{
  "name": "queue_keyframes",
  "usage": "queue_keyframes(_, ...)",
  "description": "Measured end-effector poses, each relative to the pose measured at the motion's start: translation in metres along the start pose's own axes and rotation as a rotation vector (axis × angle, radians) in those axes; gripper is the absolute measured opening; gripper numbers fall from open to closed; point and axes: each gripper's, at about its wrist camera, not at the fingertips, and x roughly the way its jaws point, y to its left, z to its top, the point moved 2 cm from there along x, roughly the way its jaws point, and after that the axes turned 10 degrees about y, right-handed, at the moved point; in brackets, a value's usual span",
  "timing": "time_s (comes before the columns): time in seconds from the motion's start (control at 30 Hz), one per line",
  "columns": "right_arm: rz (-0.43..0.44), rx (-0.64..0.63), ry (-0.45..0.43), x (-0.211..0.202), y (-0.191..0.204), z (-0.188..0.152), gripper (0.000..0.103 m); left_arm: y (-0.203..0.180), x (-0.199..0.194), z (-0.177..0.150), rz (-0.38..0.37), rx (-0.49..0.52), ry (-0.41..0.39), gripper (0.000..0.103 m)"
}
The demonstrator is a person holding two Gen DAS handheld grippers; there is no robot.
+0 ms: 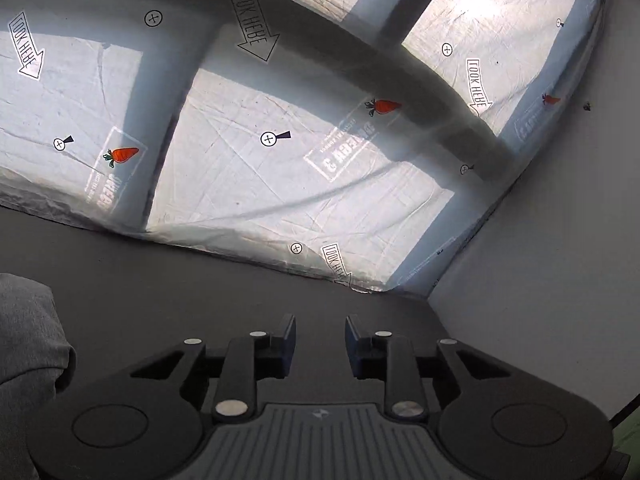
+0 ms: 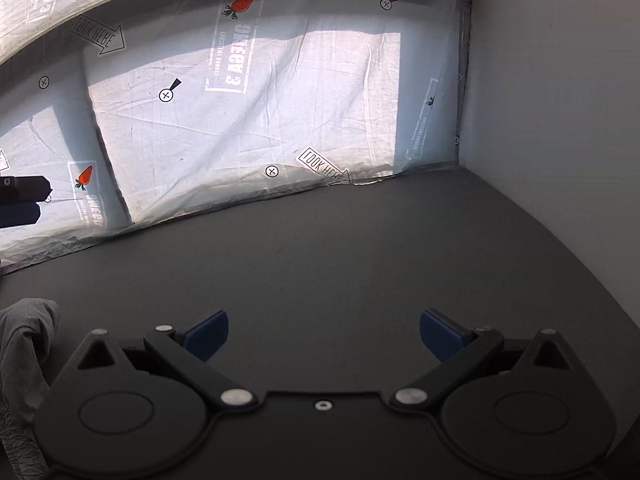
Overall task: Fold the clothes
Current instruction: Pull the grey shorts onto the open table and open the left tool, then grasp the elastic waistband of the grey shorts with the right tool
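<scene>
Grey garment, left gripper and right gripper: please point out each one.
grey garment [image 1: 28, 332], left wrist view, on its bunched fabric.
left gripper [image 1: 321, 338], left wrist view, between its fingertips.
right gripper [image 2: 324, 334], right wrist view, between its fingertips.

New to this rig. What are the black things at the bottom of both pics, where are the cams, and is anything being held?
Each picture comes from a fisheye camera mounted on a handheld two-finger gripper, looking forward along its fingers; a person holds one in each hand. The black shapes at the bottom are the grippers themselves. The left gripper has its blue-padded jaws apart with a narrow gap; the right gripper is spread wide. Neither holds anything. Below them is a dark grey matte tabletop. A crumpled grey fabric garment lies at the left edge of both views, untouched. Behind is a translucent white printed sheet with carrots and arrows, backlit, and a plain white wall on the right.
</scene>
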Motion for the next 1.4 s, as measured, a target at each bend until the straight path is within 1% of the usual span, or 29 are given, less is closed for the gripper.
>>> queue_keyframes(0.03, -0.012, -0.001, -0.001, -0.001, -0.009, 0.000, 0.103, -0.009, 0.016, -0.013, 0.048, 0.018, 0.046, 0.030)
queue_keyframes(0.1, -0.040, -0.014, 0.004, 0.004, -0.028, -0.006, 0.103, -0.014, 0.028, -0.032, 0.097, 0.065, 0.092, 0.035)
queue_keyframes(0.17, -0.043, -0.026, 0.031, 0.015, -0.034, -0.012, 0.103, 0.002, 0.025, -0.053, 0.184, 0.058, 0.126, 0.042)
queue_keyframes(0.23, -0.030, -0.036, 0.063, 0.030, -0.033, -0.017, 0.103, 0.028, 0.020, -0.061, 0.276, 0.004, 0.154, 0.043)
queue_keyframes(0.27, -0.018, -0.044, 0.076, 0.037, -0.028, -0.020, 0.103, 0.046, 0.014, -0.060, 0.323, -0.036, 0.171, 0.043)
queue_keyframes(0.33, 0.012, -0.068, 0.092, 0.050, -0.011, -0.025, 0.103, 0.091, -0.004, -0.059, 0.432, -0.146, 0.199, 0.043)
queue_keyframes(0.37, 0.034, -0.087, 0.096, 0.057, 0.000, -0.027, 0.103, 0.108, -0.014, -0.056, 0.472, -0.193, 0.205, 0.043)
queue_keyframes(0.47, 0.100, -0.179, 0.100, 0.061, 0.048, -0.027, 0.103, 0.158, -0.041, -0.067, 0.582, -0.281, 0.217, 0.043)
queue_keyframes(0.53, 0.143, -0.241, 0.102, 0.064, 0.080, -0.027, 0.103, 0.191, -0.058, -0.075, 0.655, -0.339, 0.224, 0.046)
queue_keyframes(0.6, 0.169, -0.304, 0.098, 0.061, 0.115, -0.029, 0.103, 0.219, -0.069, -0.081, 0.691, -0.383, 0.237, 0.046)
queue_keyframes(0.67, 0.194, -0.352, 0.095, 0.055, 0.152, -0.028, 0.101, 0.246, -0.080, -0.088, 0.708, -0.415, 0.251, 0.046)
queue_keyframes(0.7, 0.208, -0.373, 0.097, 0.052, 0.170, -0.027, 0.097, 0.258, -0.084, -0.090, 0.715, -0.420, 0.258, 0.046)
queue_keyframes(0.83, 0.253, -0.448, 0.108, 0.051, 0.244, -0.041, 0.090, 0.304, -0.088, -0.096, 0.729, -0.419, 0.302, 0.046)
queue_keyframes(0.87, 0.265, -0.462, 0.119, 0.053, 0.261, -0.043, 0.086, 0.315, -0.088, -0.097, 0.731, -0.417, 0.315, 0.046)
queue_keyframes(0.93, 0.288, -0.474, 0.152, 0.058, 0.296, -0.050, 0.080, 0.335, -0.086, -0.097, 0.710, -0.425, 0.336, 0.046)
queue_keyframes(1.0, 0.305, -0.477, 0.191, 0.064, 0.327, -0.057, 0.071, 0.355, -0.084, -0.096, 0.683, -0.424, 0.359, 0.046)
queue_keyframes(1.03, 0.313, -0.479, 0.213, 0.066, 0.341, -0.062, 0.068, 0.363, -0.082, -0.095, 0.671, -0.415, 0.372, 0.046)
queue_keyframes(1.1, 0.326, -0.472, 0.248, 0.072, 0.363, -0.070, 0.057, 0.375, -0.078, -0.093, 0.650, -0.392, 0.397, 0.046)
queue_keyframes(1.2, 0.345, -0.462, 0.300, 0.080, 0.394, -0.084, 0.054, 0.390, -0.073, -0.091, 0.613, -0.359, 0.428, 0.047)
queue_keyframes(1.27, 0.336, -0.465, 0.328, 0.083, 0.413, -0.094, 0.053, 0.398, -0.070, -0.089, 0.590, -0.337, 0.441, 0.047)
queue_keyframes(1.4, 0.303, -0.452, 0.359, 0.085, 0.432, -0.104, 0.053, 0.409, -0.067, -0.083, 0.560, -0.318, 0.466, 0.051)
